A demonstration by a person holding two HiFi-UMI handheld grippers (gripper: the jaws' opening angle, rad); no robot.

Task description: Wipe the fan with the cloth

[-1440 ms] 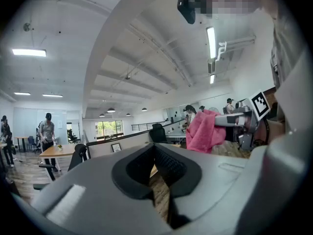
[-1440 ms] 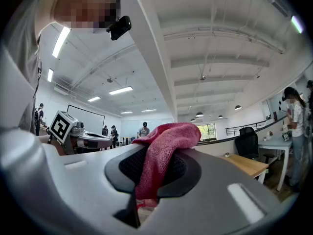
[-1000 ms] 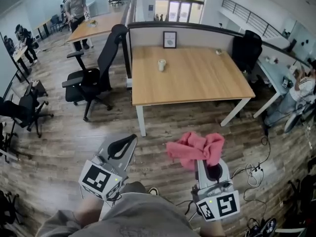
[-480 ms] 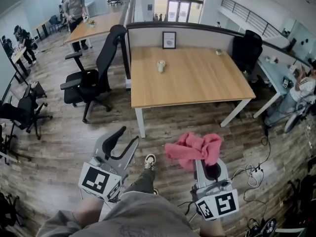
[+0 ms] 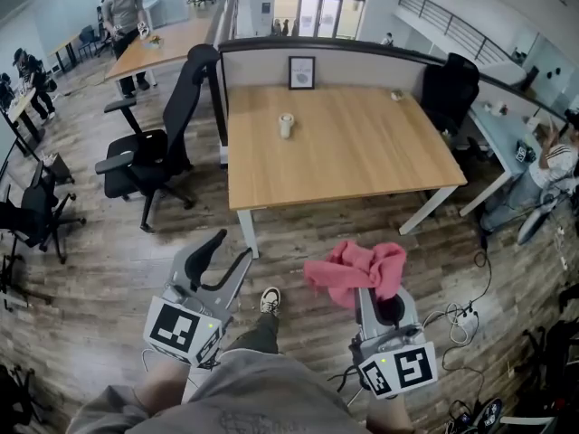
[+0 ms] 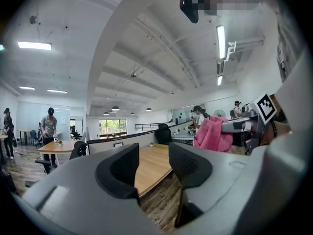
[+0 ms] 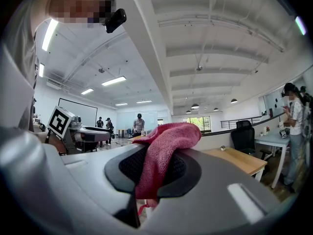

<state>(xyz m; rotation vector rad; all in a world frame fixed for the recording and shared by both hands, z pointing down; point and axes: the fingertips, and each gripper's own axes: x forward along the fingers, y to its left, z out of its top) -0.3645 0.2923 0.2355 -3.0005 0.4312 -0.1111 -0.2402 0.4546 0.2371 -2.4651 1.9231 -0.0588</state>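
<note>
Left tongs (image 6: 152,163) released, just been opening, nothing between them. Right tongs (image 7: 152,173) clenched on pink cloth (image 5: 357,269), bunched, flopping over tips. Both held level above plank floor (image 5: 298,229), well short of wooden surface (image 5: 362,152). On surface: small pale object (image 5: 286,126), too small to identify; framed picture (image 5: 301,72) at far edge. Black office chair (image 5: 149,147) beside surface's left end. Shoe (image 5: 269,299) between tongs. Cables (image 5: 466,319) on floor, right.
</note>
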